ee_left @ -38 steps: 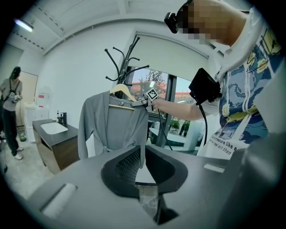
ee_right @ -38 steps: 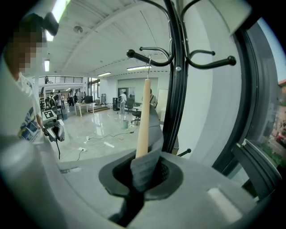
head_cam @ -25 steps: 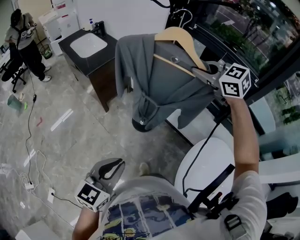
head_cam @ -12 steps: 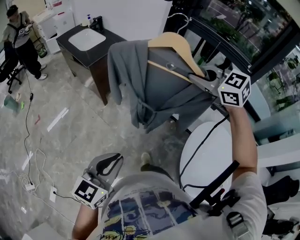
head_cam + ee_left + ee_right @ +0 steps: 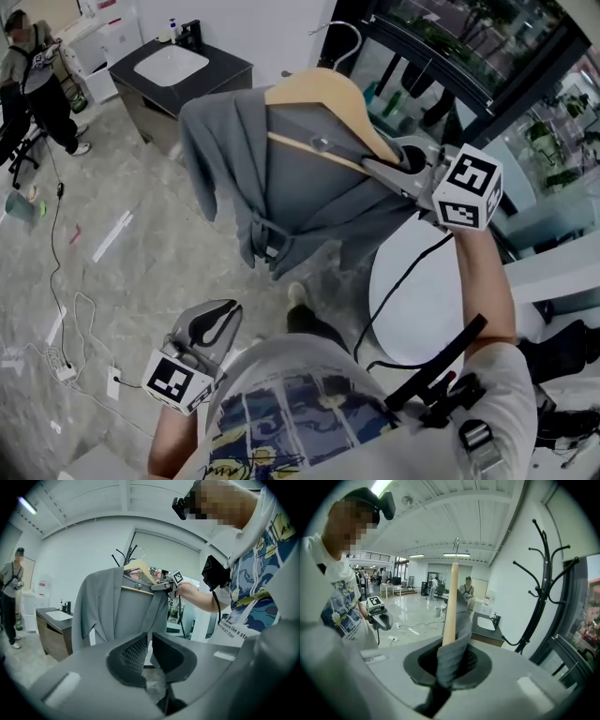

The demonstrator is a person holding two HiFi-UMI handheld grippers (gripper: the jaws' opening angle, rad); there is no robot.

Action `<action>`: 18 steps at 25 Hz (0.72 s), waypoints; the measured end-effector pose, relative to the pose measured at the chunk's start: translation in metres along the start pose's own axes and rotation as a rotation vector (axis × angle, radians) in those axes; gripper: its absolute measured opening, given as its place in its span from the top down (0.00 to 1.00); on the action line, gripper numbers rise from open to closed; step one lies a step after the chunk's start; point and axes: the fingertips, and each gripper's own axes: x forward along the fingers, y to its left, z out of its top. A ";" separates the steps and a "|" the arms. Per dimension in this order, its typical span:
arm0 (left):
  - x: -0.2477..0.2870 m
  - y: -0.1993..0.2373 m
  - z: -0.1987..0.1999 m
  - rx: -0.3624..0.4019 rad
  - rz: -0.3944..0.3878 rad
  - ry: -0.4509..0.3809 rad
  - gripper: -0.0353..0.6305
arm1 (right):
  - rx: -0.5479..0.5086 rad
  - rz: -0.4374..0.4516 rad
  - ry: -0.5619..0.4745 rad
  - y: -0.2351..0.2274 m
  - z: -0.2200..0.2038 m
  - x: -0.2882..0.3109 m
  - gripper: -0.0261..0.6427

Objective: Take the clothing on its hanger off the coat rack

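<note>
In the head view, the right tool (image 5: 386, 169), at 2 o'clock, is clamped on one end of the wooden hanger (image 5: 314, 89), with a fold of the grey garment (image 5: 281, 178) caught in the grip. The garment drapes over the hanger just above centre, and one sleeve hangs toward 9 o'clock. The hanger's metal hook (image 5: 345, 33) points up at 12 o'clock. The left tool (image 5: 217, 323) sits low at 7 o'clock beside the person's torso, well apart from the clothing. A dark worktop (image 5: 227, 71) with a white basin is at 11 o'clock, and another person (image 5: 28, 66) stands at 10 o'clock.

In the left gripper view, this tool's jaws are drawn together at 6 o'clock, leaving only a thin slit with nothing in it. Beyond them, the garment hangs on its hanger from centre to 9 o'clock. The right tool grips the hanger's end just right of centre.

In the right gripper view, the jaws at 6 o'clock squeeze the hanger's pale arm and the grey cloth wrapped round it. The arm rises straight toward 12 o'clock. The black coat rack (image 5: 544, 594) stands at 3 o'clock, well clear of the hanger.
</note>
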 end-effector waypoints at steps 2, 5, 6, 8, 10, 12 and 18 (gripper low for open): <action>-0.009 -0.004 -0.004 0.001 -0.003 0.000 0.89 | -0.003 0.012 -0.006 0.023 0.002 0.000 0.94; -0.020 -0.008 -0.006 0.003 -0.001 -0.003 0.89 | -0.012 0.035 -0.018 0.056 0.007 0.001 0.94; -0.023 -0.009 -0.006 0.004 0.000 -0.005 0.89 | -0.015 0.044 -0.021 0.067 0.009 0.001 0.94; -0.029 -0.011 -0.008 0.006 0.002 -0.009 0.89 | -0.018 0.064 -0.024 0.087 0.009 0.003 0.94; -0.035 -0.012 -0.012 0.007 0.005 -0.011 0.89 | -0.018 0.079 -0.026 0.104 0.007 0.005 0.94; -0.039 -0.015 -0.014 0.007 0.007 -0.014 0.89 | -0.015 0.092 -0.027 0.119 0.005 0.006 0.94; -0.052 -0.019 -0.016 0.007 0.026 -0.019 0.89 | -0.008 0.115 -0.029 0.154 0.001 0.009 0.94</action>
